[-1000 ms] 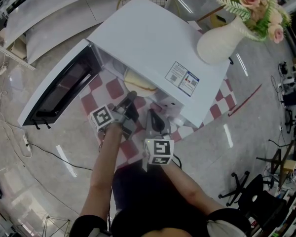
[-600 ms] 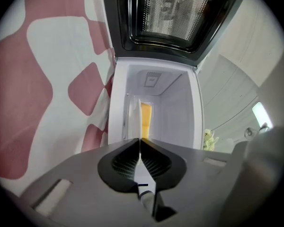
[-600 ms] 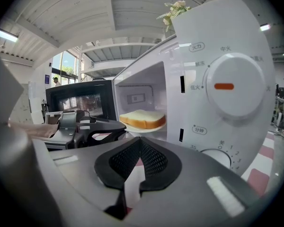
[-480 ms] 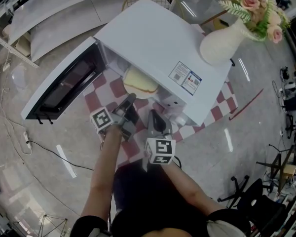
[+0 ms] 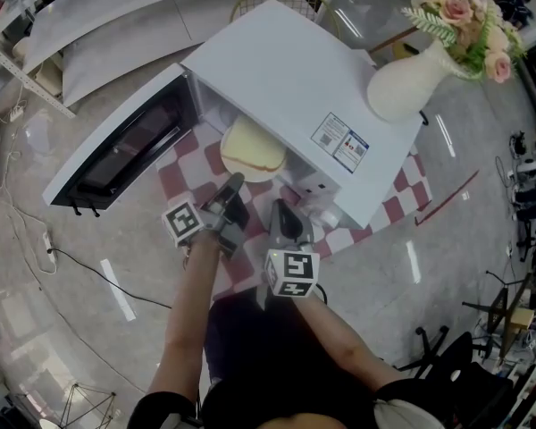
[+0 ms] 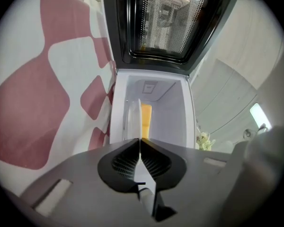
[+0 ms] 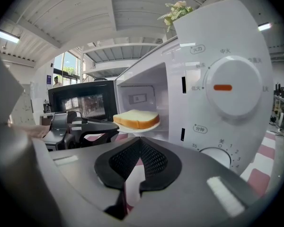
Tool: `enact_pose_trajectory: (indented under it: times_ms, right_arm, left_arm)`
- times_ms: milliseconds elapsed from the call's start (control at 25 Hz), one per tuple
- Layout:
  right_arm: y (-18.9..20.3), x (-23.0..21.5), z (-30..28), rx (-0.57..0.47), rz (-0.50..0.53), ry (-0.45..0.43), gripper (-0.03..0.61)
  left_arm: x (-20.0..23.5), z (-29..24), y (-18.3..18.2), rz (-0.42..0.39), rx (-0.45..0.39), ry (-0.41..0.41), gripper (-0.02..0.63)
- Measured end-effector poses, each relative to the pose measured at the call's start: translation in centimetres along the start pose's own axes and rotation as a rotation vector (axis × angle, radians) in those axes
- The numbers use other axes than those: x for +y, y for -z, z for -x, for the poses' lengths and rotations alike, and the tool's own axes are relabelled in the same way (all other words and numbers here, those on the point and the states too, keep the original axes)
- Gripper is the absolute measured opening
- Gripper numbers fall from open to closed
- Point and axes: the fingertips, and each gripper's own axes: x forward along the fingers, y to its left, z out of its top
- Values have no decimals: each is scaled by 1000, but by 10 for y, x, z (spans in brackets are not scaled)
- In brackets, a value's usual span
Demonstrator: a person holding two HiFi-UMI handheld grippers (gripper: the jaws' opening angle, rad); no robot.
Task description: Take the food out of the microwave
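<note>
Bread (image 7: 136, 118) on its plate, just beyond my left jaws

My left gripper (image 6: 140, 144) clamps the plate (image 6: 131, 122) rim edge-on to slide it level from the microwave (image 5: 286, 79) mouth. My right gripper (image 7: 140, 143), jaws together and empty, hangs alongside.

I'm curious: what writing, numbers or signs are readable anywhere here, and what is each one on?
"分钟": oval label on the microwave control panel.
"35", "关", "1", "2", "3": around the lower dial.
"中火", "低火": around the upper dial; the other marks there are too blurred.
Top sticker: too small to read.
Inside sticker: too small to read.
</note>
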Motion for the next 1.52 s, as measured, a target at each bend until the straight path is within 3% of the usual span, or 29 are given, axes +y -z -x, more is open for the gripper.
enact_pose_trajectory:
  times_ms: [880, 1520]
  right_arm:
    - [1, 6, 8, 10, 33, -85, 0]
    - [2, 25, 18, 13, 86, -197, 0]
  left_arm:
    - [-15, 54, -3, 6, -184, 27, 21]
    - [-27, 102, -3, -11, -334, 64, 21]
